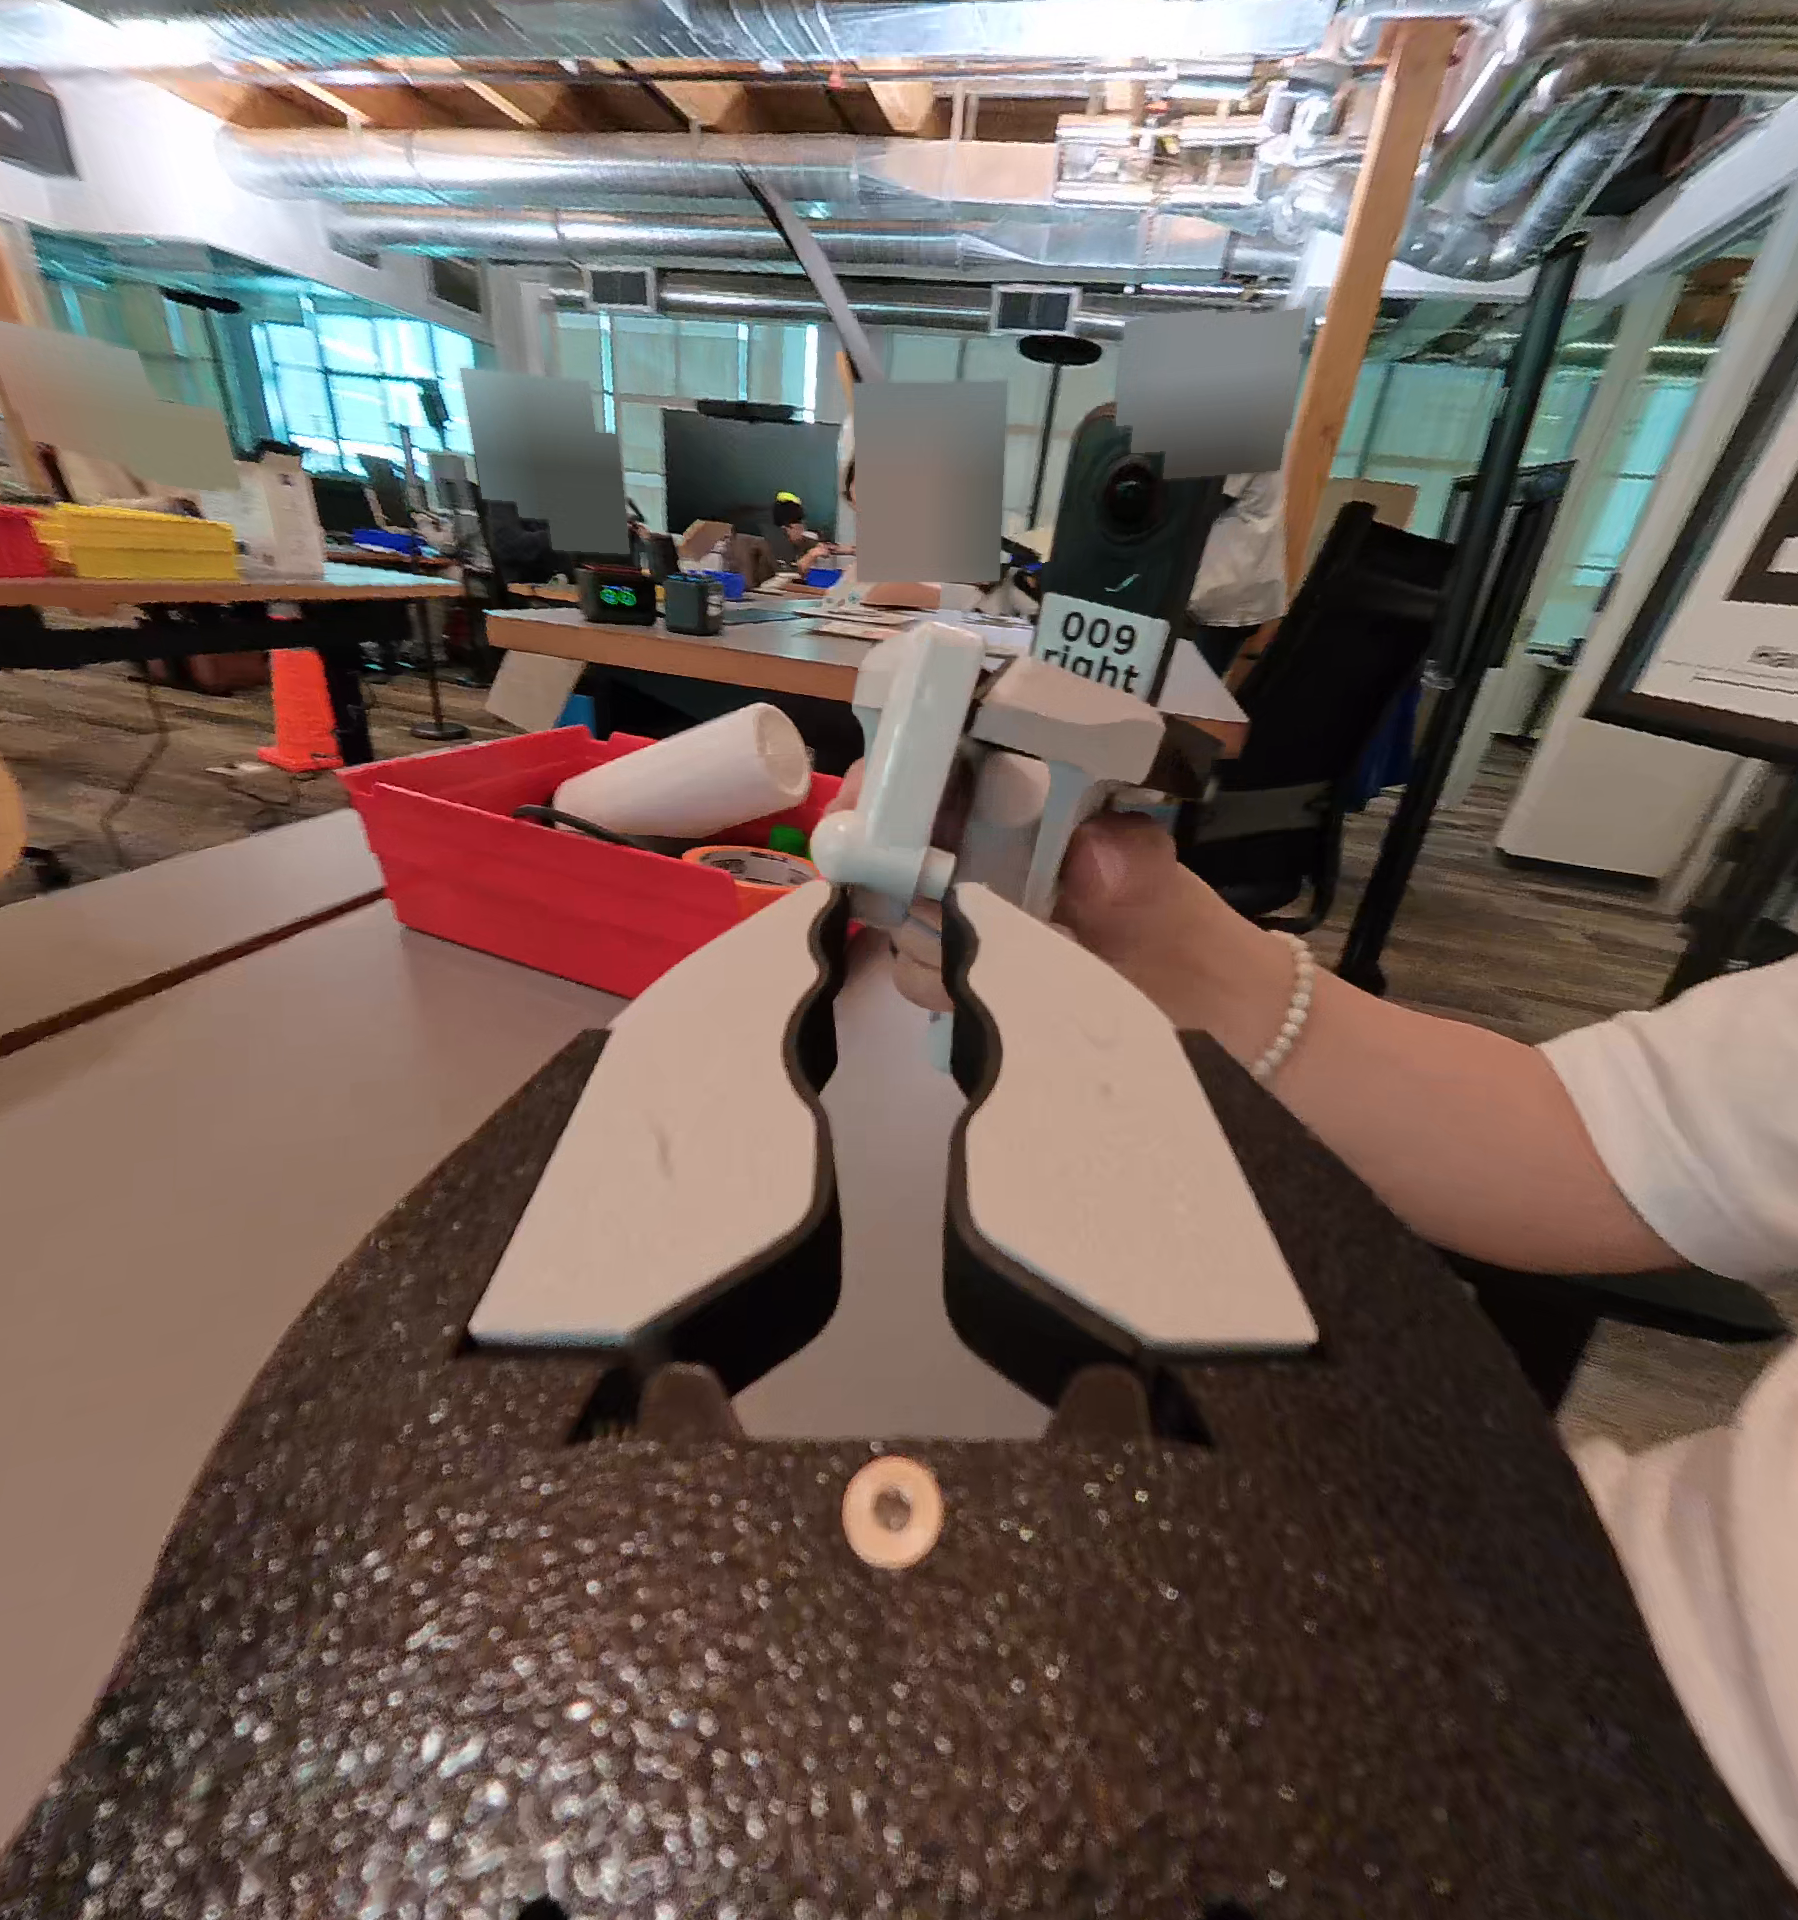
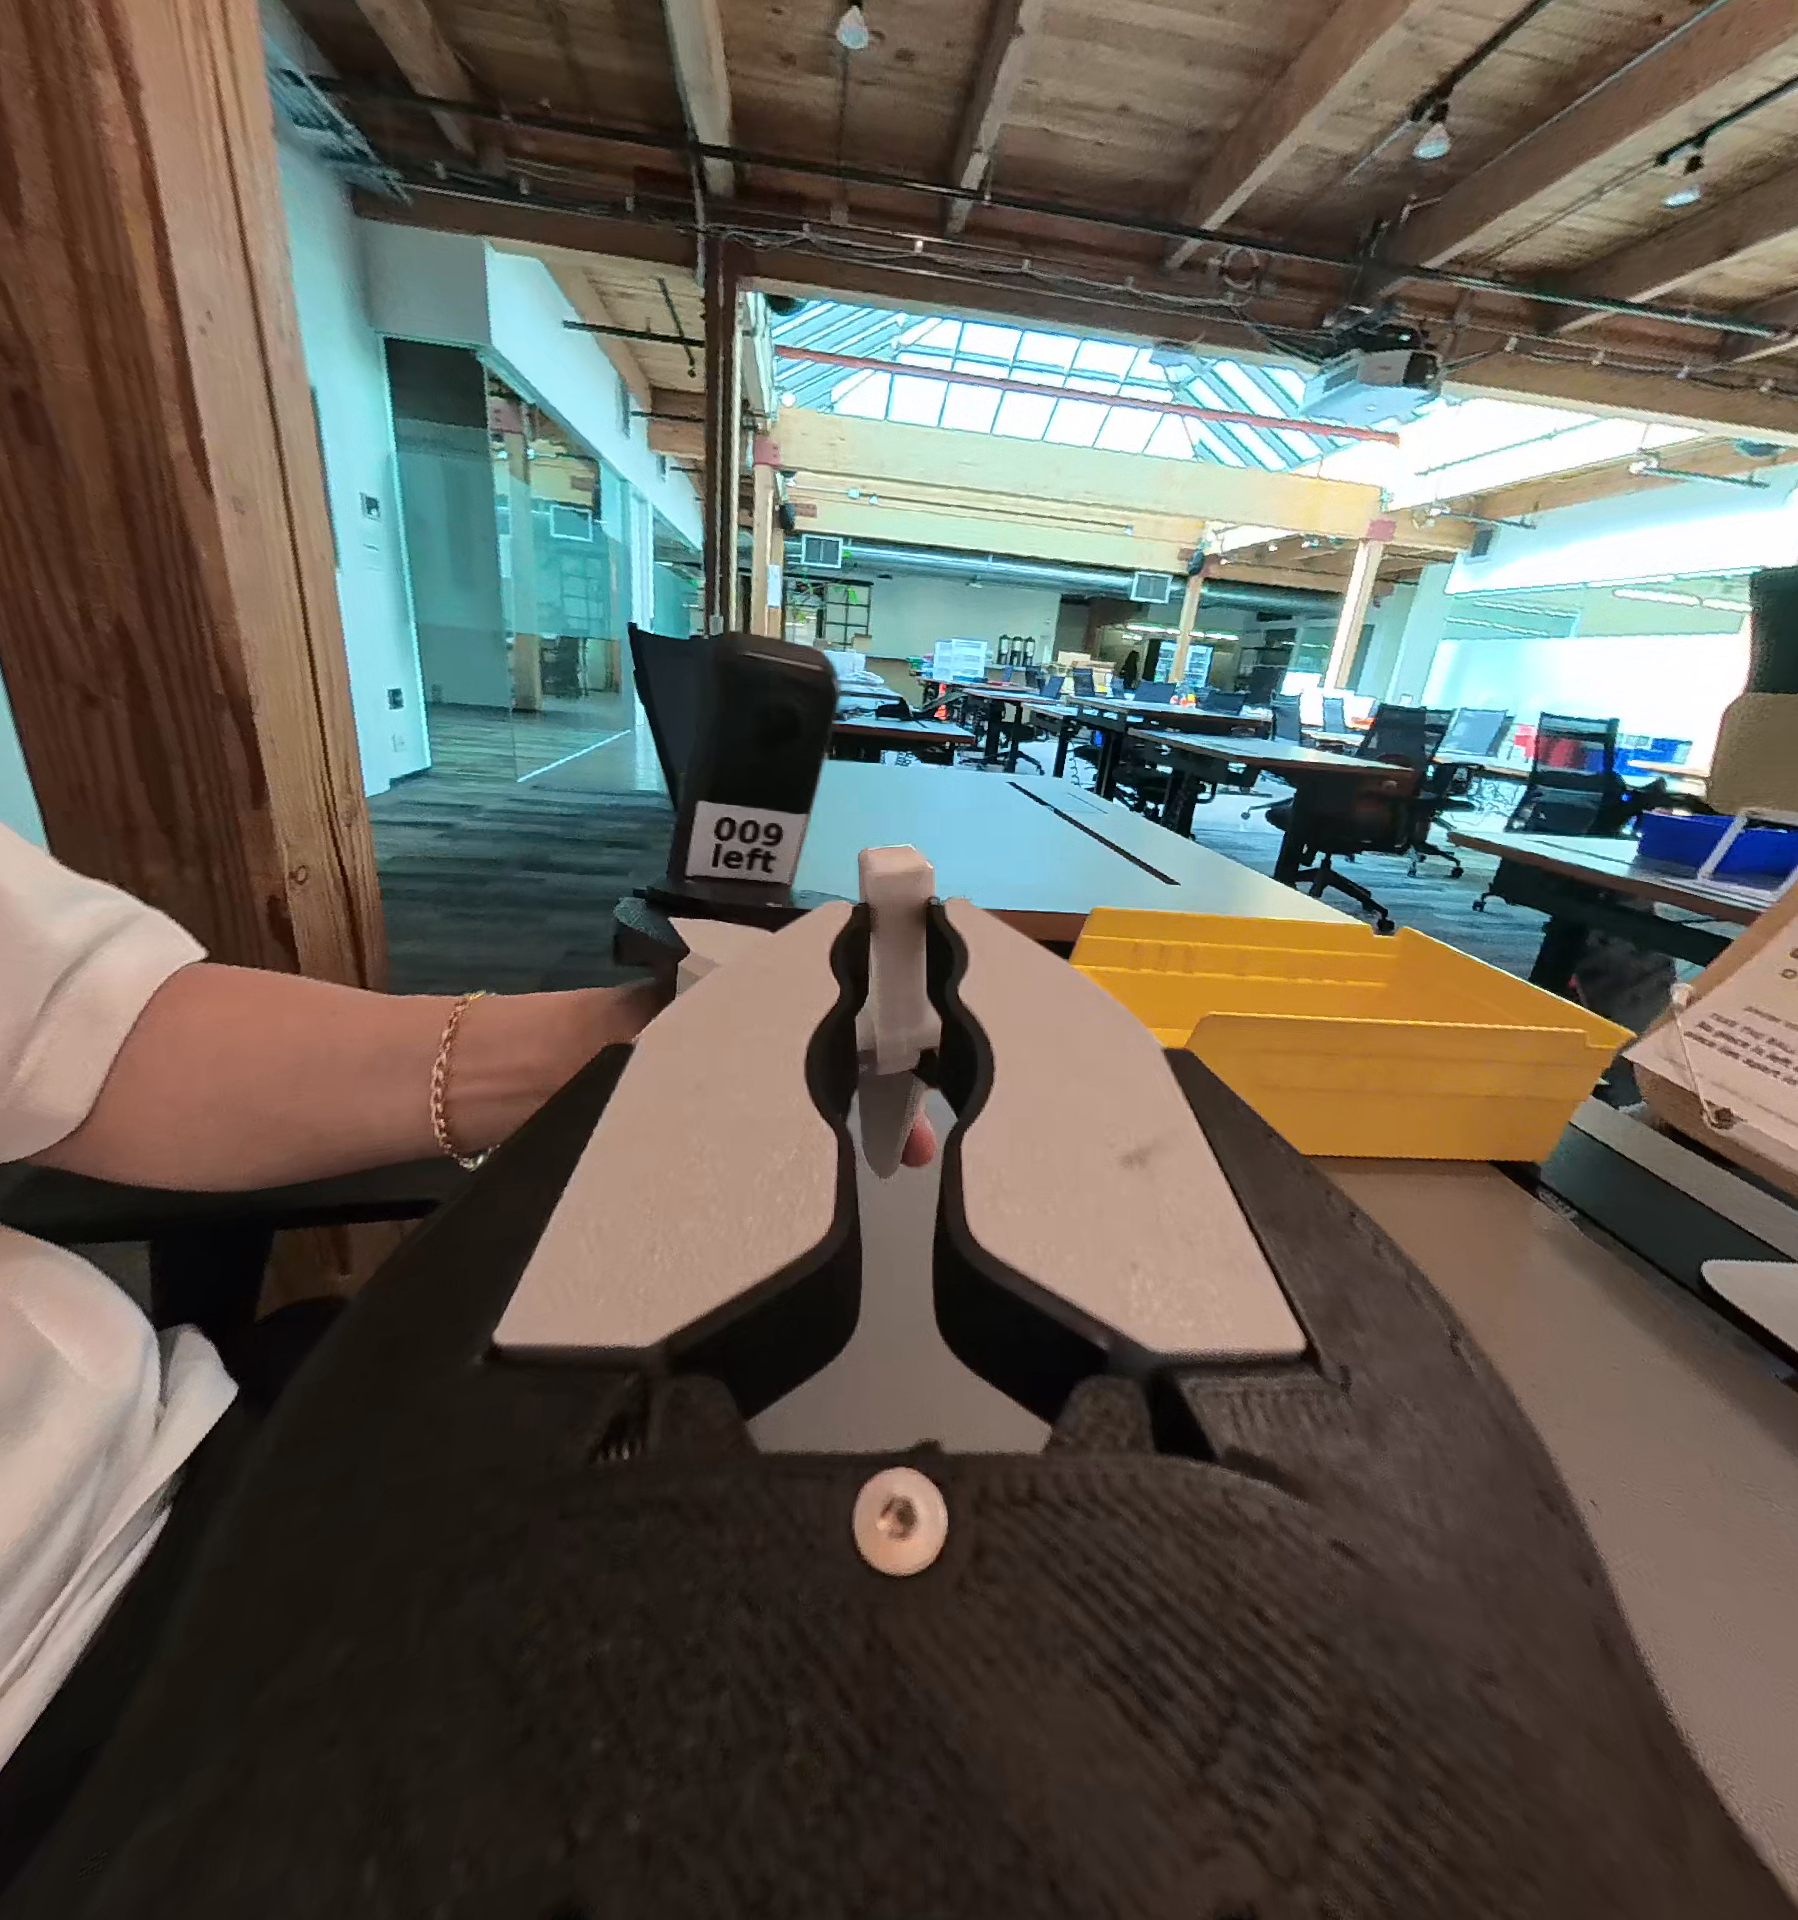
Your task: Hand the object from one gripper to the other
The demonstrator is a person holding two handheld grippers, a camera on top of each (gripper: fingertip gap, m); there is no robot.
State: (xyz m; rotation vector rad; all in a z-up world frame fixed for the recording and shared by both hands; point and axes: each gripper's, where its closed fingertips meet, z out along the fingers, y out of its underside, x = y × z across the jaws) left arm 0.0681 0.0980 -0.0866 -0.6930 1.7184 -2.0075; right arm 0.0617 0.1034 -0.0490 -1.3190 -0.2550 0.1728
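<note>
Both tongs meet tip to tip; right tongs [image 2: 895, 935] clench the white object [image 2: 893, 961] (upright); left tongs [image 1: 893, 904] released.

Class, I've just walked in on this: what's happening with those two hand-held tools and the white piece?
A person holds a two-finger tool in each hand above a table, with a white plastic part between the two. The right tool is shut on the part, which stands upright between its fingertips. The left tool has its tips at the part's lower end, but whether it grips cannot be told. The handover looks midway, not finished.
</note>
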